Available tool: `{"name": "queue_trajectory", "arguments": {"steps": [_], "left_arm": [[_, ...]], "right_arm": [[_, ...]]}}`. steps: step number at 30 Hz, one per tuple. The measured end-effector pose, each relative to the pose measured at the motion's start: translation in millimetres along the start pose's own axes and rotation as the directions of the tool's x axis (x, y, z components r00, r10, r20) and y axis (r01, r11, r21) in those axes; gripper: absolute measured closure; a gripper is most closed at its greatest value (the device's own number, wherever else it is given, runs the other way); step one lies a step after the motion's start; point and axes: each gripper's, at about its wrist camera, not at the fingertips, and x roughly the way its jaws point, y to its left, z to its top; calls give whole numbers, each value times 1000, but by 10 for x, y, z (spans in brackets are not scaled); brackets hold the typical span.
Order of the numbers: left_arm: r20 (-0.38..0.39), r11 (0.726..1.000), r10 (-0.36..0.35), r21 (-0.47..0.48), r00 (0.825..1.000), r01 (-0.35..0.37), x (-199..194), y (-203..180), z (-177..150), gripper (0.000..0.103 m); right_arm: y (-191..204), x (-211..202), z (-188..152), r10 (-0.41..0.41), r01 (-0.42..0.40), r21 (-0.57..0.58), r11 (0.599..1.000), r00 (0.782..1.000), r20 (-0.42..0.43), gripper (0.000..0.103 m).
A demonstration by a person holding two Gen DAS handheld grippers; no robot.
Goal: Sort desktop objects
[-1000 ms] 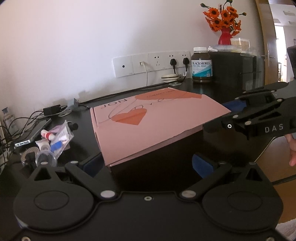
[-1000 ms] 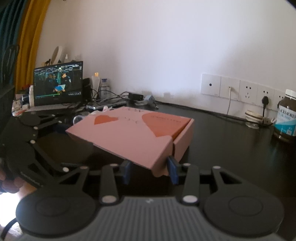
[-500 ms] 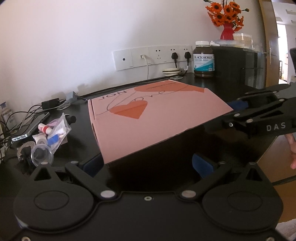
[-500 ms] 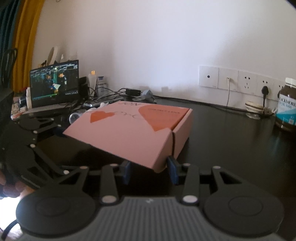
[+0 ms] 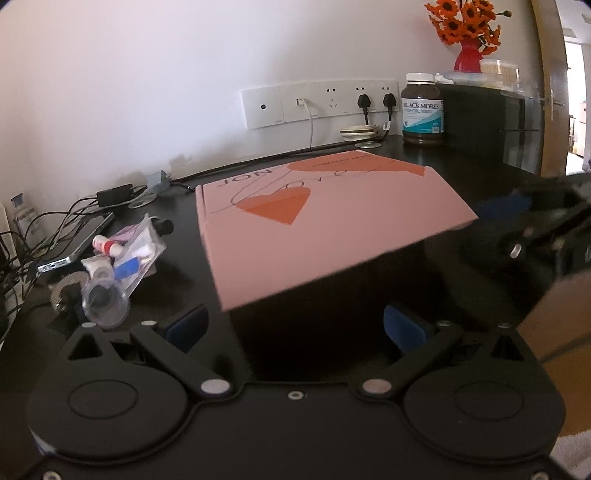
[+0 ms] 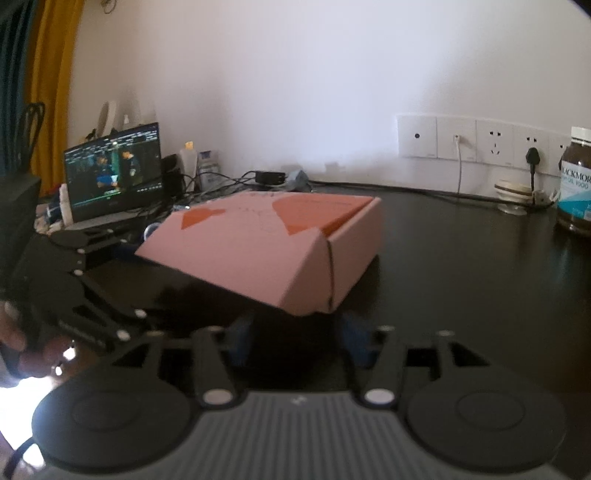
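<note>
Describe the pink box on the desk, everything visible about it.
The pink box looks like cardboard, flat and rectangular, its lid printed with orange hearts and looping script. It lies on the black desk with the near edge of its lid raised, showing dark beneath. The right hand-held gripper, jaws opening, straddles its near corner; whether anything touches it is unclear.

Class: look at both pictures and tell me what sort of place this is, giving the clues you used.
Most likely a home desk or study corner. Clues: an open laptop playing video, a row of wall sockets with chargers and cables plugged in, and household items like a supplement bottle and a vase of orange flowers.
</note>
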Motion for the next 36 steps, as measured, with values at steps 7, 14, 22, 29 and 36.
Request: {"name": "queue_trajectory", "arguments": {"steps": [7, 14, 22, 29, 36], "left_arm": [[101, 1000, -17, -18, 995, 19, -225, 109, 76, 0], [116, 988, -78, -123, 990, 92, -38, 328, 257, 0], [91, 985, -85, -143, 992, 97, 170, 430, 262, 0], [82, 988, -81, -121, 993, 91, 199, 382, 237, 0], [83, 995, -36, -90, 996, 44, 155, 364, 273, 0]], "right_arm": [[-286, -258, 224, 83, -88, 60, 994, 993, 82, 32], [-382, 157, 442, 228, -230, 38, 972, 971, 69, 32], [-449, 382, 466, 251, -251, -29, 968, 968, -7, 33], [-204, 506, 466, 152, -170, -165, 971, 982, -116, 50], [-162, 586, 427, 101, -135, -188, 973, 979, -177, 87]]}}
